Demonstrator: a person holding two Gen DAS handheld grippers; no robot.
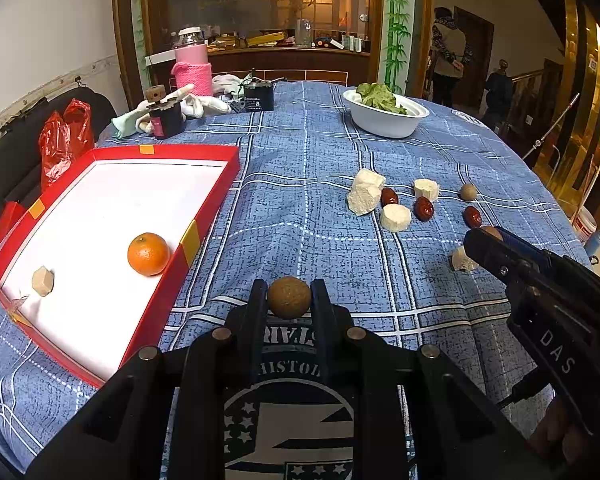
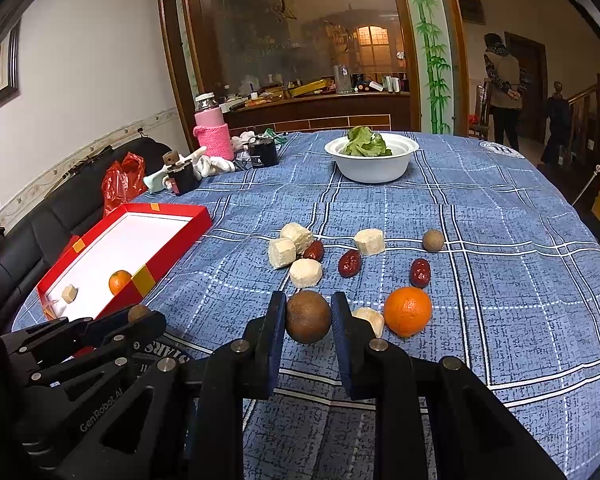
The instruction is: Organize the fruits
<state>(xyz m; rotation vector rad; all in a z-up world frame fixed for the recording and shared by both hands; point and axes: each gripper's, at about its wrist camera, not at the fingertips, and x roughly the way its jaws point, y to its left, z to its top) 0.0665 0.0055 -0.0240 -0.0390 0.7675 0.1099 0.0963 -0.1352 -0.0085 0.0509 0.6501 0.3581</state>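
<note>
left hand-held gripper (image 1: 289,296): clamped on small brown fruit (image 1: 289,297), lower centre beside red tray (image 1: 216,208) | right hand-held gripper (image 2: 308,316): pinching larger brown fruit (image 2: 308,316), centre, above tabletop (image 2: 500,280) | handling: likely light, brittle shell, rolls; grip across widest middle, gently

Orange (image 1: 148,254) in red box (image 1: 216,200); 2 brown round fruits (image 1: 289,297) (image 2: 308,317) tool-held above cloth.

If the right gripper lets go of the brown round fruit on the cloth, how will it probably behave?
The brown round fruit looks like a near-perfect ball, so it would probably roll on the tablecloth. Its matte, rough-looking skin suggests it is not slippery in the right gripper. It likely is light, being small.
</note>
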